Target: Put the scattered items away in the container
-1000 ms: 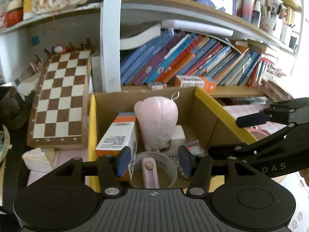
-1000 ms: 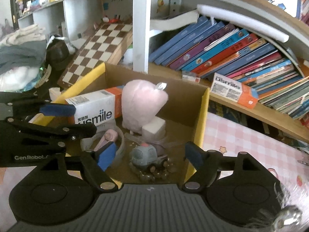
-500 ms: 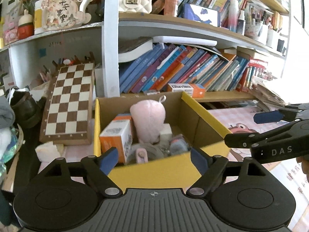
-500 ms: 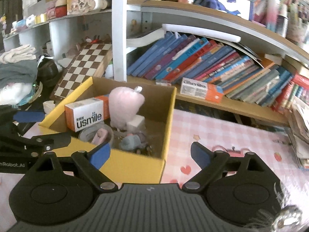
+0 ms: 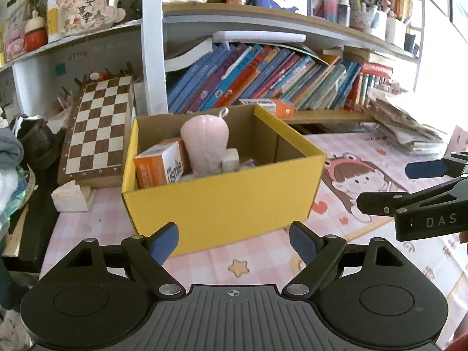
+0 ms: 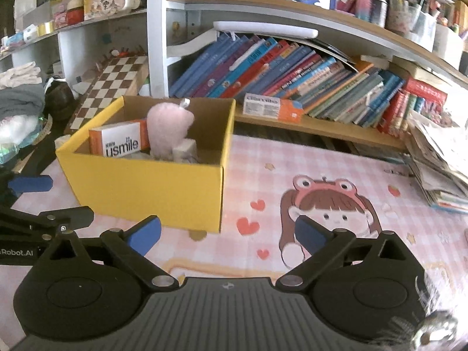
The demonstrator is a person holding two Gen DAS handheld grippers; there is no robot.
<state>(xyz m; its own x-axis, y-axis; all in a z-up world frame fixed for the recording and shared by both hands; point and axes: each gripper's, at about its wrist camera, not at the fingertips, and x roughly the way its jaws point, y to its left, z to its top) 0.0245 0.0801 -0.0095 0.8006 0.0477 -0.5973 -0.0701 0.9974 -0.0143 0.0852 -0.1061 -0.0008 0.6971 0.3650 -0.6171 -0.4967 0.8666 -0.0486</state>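
Note:
A yellow cardboard box stands on the pink checked mat. Inside it a pink plush toy stands upright beside an orange and white usmile carton and a small white block. My left gripper is open just in front of the box's near wall, nothing between its blue pads. My right gripper is in front of the box's near right corner, its jaws still opening and empty. Each gripper shows at the edge of the other's view: the right gripper, the left gripper.
A chessboard leans against the shelf behind the box. Rows of books fill the low shelf. A paper stack lies at the right. A white wedge lies left of the box, with clothes and dark items further left.
Both grippers have pulled back from inside the box to in front of it, and their jaws have spread wider. The items stay in the box.

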